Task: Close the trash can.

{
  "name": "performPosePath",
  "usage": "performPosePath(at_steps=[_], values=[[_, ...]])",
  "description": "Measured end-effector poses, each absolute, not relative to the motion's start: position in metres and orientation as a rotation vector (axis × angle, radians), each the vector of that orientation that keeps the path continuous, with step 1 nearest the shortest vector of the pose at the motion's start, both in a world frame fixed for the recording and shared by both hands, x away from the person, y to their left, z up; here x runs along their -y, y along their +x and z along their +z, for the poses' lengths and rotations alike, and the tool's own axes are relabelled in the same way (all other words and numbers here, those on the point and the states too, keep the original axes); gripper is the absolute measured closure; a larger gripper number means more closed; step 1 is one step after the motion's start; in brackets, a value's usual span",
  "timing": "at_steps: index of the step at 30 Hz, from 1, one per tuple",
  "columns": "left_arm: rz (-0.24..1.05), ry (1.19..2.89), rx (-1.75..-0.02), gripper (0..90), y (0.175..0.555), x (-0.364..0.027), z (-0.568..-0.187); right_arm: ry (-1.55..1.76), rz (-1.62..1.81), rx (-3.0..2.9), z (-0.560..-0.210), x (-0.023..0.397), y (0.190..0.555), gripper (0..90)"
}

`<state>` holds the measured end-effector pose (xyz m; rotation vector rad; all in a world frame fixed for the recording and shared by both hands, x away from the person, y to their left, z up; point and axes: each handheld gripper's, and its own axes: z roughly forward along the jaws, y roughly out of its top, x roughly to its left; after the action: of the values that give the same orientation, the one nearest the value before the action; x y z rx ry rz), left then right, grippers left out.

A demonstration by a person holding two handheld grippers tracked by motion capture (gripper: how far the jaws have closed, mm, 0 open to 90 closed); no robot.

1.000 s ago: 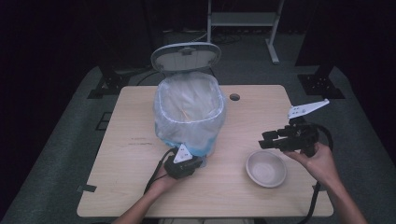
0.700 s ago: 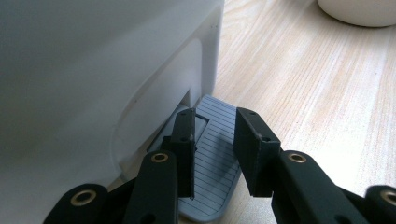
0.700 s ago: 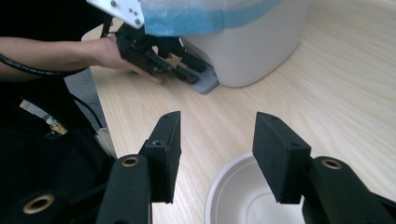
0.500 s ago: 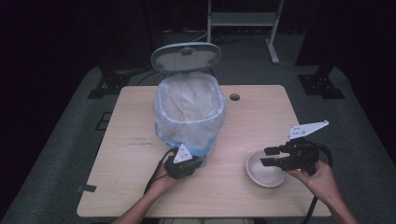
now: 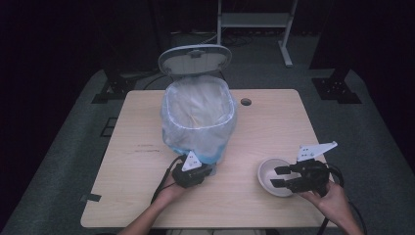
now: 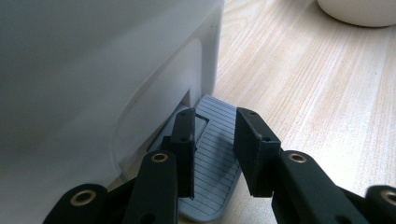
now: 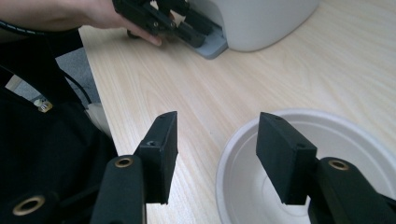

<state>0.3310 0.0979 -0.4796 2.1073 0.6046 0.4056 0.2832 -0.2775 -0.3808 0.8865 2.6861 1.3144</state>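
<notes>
The left gripper (image 5: 203, 171), jaws narrowed and empty, presses the ribbed grey pedal (image 6: 212, 170) of the white plastic pedal bin (image 5: 198, 122); if it slips, the lid (image 5: 195, 58) may drop. The right gripper (image 5: 275, 177) has just been opening, jaws astride the near rim of the thin, smooth paper bowl (image 7: 299, 140) on the wooden table (image 5: 274, 127), not pinching; a careless closing could crumple it.

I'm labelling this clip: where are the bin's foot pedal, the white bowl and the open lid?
foot pedal (image 6: 212, 179), left gripper view, ribbed top.
white bowl (image 7: 327, 140), right gripper view, inner wall.
lid (image 5: 195, 58), high view, middle of underside.
</notes>
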Motion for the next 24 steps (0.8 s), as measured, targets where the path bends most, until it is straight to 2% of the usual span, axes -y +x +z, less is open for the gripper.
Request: performPosePath(at_steps=[24], values=[[0.404,2.108,-0.605,69.0,0.331,-0.098,-0.480,0.873,1.136,-2.735,-0.425,0.267,0.272,46.4]])
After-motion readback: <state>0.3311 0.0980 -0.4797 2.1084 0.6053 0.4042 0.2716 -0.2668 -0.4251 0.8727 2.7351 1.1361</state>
